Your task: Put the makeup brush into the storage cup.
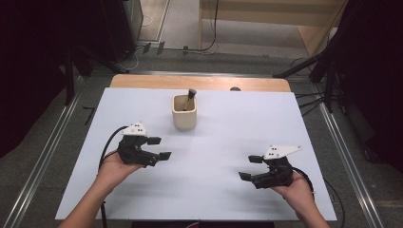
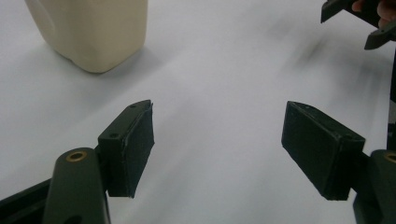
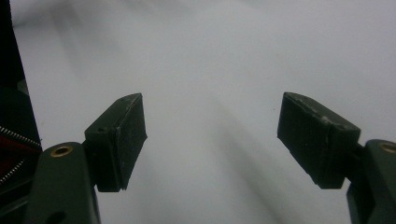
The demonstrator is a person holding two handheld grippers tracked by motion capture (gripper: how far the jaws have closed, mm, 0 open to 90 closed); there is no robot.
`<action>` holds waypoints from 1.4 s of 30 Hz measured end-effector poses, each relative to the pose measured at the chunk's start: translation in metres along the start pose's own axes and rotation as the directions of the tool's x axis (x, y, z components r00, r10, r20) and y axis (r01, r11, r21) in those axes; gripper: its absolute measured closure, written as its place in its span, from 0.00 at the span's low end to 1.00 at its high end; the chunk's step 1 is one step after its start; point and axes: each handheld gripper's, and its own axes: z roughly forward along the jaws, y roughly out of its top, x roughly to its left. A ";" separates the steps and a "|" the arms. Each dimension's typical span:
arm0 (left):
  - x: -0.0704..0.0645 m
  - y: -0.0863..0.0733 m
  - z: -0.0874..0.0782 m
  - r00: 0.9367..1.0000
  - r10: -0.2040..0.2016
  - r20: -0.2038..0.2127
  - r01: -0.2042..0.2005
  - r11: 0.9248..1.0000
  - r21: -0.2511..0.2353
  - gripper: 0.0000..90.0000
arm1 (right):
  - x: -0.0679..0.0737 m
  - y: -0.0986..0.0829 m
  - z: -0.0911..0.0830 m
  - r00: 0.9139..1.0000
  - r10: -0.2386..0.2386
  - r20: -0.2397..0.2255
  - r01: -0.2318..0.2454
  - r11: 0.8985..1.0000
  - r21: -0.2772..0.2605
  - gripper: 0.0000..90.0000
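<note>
While you are holding both tongs spread and empty, left tongs [image 1: 158, 148] near the cream cup [image 1: 184, 113] | black-handled tool [image 1: 190, 98] is leaning inside it, far table [image 1: 237, 118] centre | risk: a sideways grab is tipping the cup | right tongs [image 1: 250, 167] well apart.

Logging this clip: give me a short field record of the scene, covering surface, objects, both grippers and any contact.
surface: white table top
object: cream cup, upright, toward the far middle of the table
in cup: dark-tipped tool, leaning on the rim
left gripper: jaws open, nothing between them, nearer the cup
right gripper: jaws open, nothing between them
contact: neither gripper touches the cup
</note>
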 end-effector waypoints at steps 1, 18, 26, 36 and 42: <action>-0.001 -0.001 0.000 1.000 0.008 0.001 -0.008 1.000 0.006 0.29 | 0.000 0.000 0.000 1.000 0.001 0.000 -0.001 1.000 0.001 0.28; -0.004 -0.022 -0.010 0.998 0.058 -0.037 -0.058 0.998 0.005 0.25 | -0.001 0.000 0.000 1.000 0.005 0.001 -0.005 1.000 0.004 0.28; -0.005 -0.030 -0.016 0.996 0.072 -0.047 -0.071 0.997 0.011 0.24 | -0.001 0.000 0.000 1.000 0.002 0.003 -0.002 1.000 0.004 0.28; -0.008 -0.038 -0.020 0.997 0.072 -0.040 -0.071 0.997 0.026 0.23 | -0.003 -0.001 0.000 1.000 0.004 0.009 -0.004 1.000 0.004 0.28; -0.010 -0.043 -0.023 0.997 0.070 -0.040 -0.069 0.997 0.030 0.23 | -0.004 -0.001 0.000 1.000 0.000 0.016 0.000 1.000 0.001 0.28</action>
